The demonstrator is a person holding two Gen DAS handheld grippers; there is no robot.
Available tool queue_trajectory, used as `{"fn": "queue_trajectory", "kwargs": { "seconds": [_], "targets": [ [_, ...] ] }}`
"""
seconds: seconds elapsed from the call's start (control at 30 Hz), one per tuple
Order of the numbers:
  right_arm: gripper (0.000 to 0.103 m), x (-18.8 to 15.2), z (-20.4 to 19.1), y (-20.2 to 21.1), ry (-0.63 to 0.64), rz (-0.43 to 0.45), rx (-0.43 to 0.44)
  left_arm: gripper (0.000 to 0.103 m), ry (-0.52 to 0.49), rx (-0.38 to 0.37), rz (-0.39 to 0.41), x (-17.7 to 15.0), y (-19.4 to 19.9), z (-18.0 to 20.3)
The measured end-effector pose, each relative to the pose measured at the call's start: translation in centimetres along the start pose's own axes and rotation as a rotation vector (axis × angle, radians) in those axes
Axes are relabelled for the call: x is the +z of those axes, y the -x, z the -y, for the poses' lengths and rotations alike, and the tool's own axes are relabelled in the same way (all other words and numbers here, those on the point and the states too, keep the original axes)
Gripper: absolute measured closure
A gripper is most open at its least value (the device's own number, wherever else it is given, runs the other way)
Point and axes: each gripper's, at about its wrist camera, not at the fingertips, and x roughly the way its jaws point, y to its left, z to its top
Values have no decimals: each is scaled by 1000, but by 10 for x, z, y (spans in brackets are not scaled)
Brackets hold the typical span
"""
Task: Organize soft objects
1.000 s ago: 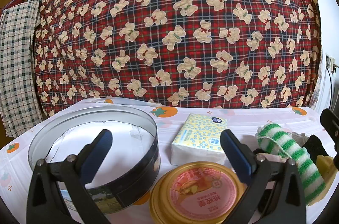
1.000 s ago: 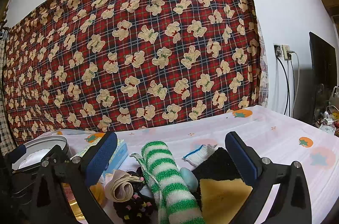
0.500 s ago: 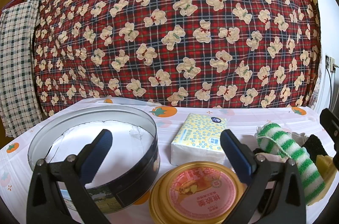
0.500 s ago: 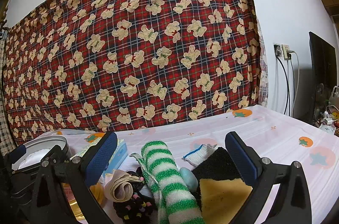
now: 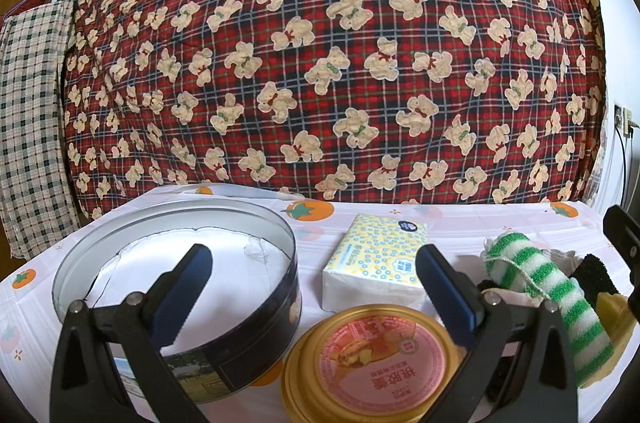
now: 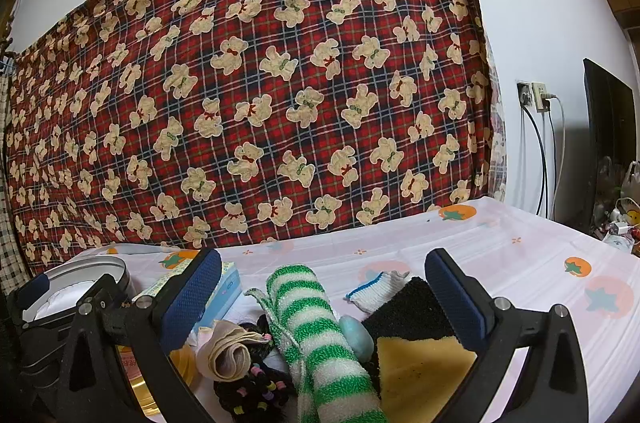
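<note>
Sorting has not visibly begun: the round tin (image 5: 176, 287) stands open and holds only a white liner, while the soft items lie in a loose heap on the tablecloth (image 6: 520, 263) to its right. The left gripper (image 5: 312, 275) hangs above the table with its jaws spread wide, holding nothing and touching nothing; between the jaws appear the tin's right wall, the gold lid (image 5: 380, 363) lying flat, and the tissue pack (image 5: 376, 259) behind it. The right gripper (image 6: 322, 287) is likewise spread wide and empty, poised over the heap: the green-striped sponge roll (image 6: 320, 339) lies straight down its centre line, with the beige rolled cloth (image 6: 226, 353) and the black hair ties (image 6: 252, 391) to its left, and the black-and-yellow sponge (image 6: 416, 343) and white glove (image 6: 378, 289) to its right. In my judgement the step in hand is the first pick. The next move calls for lowering the right gripper over the striped roll, closing across its width, and carrying it left to the tin. Neighbouring items touch the roll and may drag along.
</note>
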Motion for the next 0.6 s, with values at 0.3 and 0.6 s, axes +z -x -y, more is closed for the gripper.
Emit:
{"fn": "queue_trajectory", "kwargs": {
  "seconds": [0.3, 0.6],
  "targets": [
    [0, 0, 0, -1, -1, 0, 0, 0, 0, 0, -1, 0, 0, 0],
    [0, 0, 0, -1, -1, -1, -1, 0, 0, 0, -1, 0, 0, 0]
  ]
}}
